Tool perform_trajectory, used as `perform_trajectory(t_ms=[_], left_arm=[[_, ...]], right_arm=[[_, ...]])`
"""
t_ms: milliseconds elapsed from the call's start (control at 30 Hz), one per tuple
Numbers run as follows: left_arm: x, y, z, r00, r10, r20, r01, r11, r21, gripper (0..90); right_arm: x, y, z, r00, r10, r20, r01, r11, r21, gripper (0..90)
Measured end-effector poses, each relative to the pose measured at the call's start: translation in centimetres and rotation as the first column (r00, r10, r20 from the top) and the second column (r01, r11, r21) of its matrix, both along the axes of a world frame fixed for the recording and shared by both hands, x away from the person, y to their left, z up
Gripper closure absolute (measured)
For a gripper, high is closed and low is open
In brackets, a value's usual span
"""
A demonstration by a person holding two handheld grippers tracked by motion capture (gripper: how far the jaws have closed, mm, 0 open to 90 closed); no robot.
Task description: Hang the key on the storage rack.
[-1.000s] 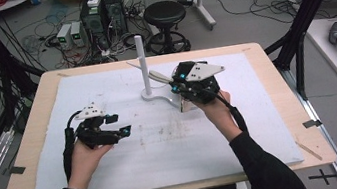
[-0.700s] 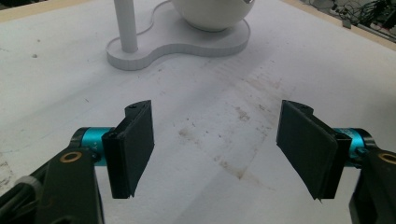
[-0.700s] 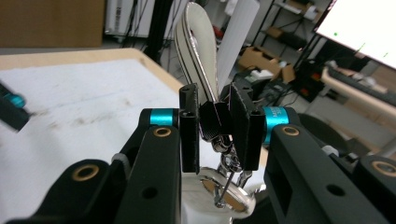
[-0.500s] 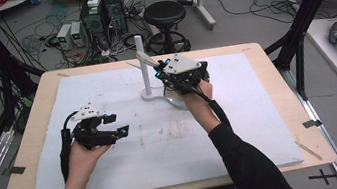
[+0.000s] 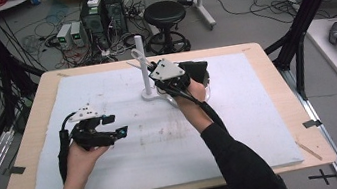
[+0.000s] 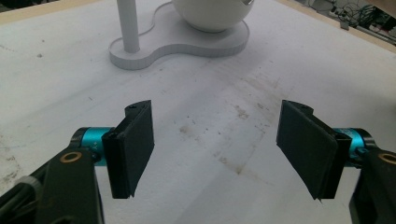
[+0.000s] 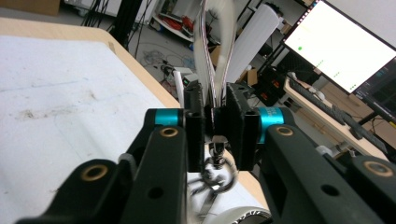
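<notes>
The right gripper (image 5: 152, 69), fingers pinching a loop (image 7: 215, 51) beside the post (image 5: 141, 58) of the white stand (image 6: 187, 44) on the desk (image 5: 261, 50), has yet to hang it, seemingly, while the left gripper (image 6: 219, 149) idles, fingers spread.

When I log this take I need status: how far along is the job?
Done: the right tongs are shut on a looped strap, raised beside the white post. In hand: apparently hanging it there. Left: the loop isn't over the post yet; the left tongs hang open above the mat.
</notes>
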State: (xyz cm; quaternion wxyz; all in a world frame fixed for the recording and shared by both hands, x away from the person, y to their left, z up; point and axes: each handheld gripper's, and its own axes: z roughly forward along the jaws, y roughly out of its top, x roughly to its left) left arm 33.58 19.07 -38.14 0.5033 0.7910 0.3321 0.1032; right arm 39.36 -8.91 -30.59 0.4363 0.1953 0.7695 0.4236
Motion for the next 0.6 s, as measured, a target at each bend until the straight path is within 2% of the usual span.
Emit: perform_trajectory(t_ms=[33, 133, 367, 567, 600], left_arm=[[0.0, 0.0, 0.0, 1.0, 0.0, 0.0, 0.0, 1.0, 0.0, 27.6], [0.0, -0.1, -0.1, 1.0, -0.002, -0.003, 0.002, 1.0, -0.001, 27.6], [0.0, -0.2, -0.2, 1.0, -0.006, -0.007, 0.006, 1.0, -0.001, 27.6], [0.0, -0.2, -0.4, 0.9999, -0.005, -0.012, 0.005, 1.0, 0.001, 27.6], [0.0, -0.2, -0.4, 0.9999, -0.005, -0.012, 0.005, 1.0, 0.001, 27.6]], right_arm=[[0.2, 0.1, -0.2, 1.0, -0.006, -0.004, 0.006, 1.0, -0.016, 82.4], [0.6, 0.3, -0.6, 0.9996, -0.016, -0.021, 0.016, 1.0, -0.02, 82.4], [1.4, 0.8, -1.1, 0.9971, -0.018, -0.074, 0.018, 1.0, -0.001, 82.4], [2.0, 1.0, -1.5, 0.9941, -0.031, -0.104, 0.03, 0.999, -0.014, 82.3], [2.3, 1.0, -1.7, 0.992, -0.039, -0.12, 0.037, 0.999, -0.016, 82.3]])
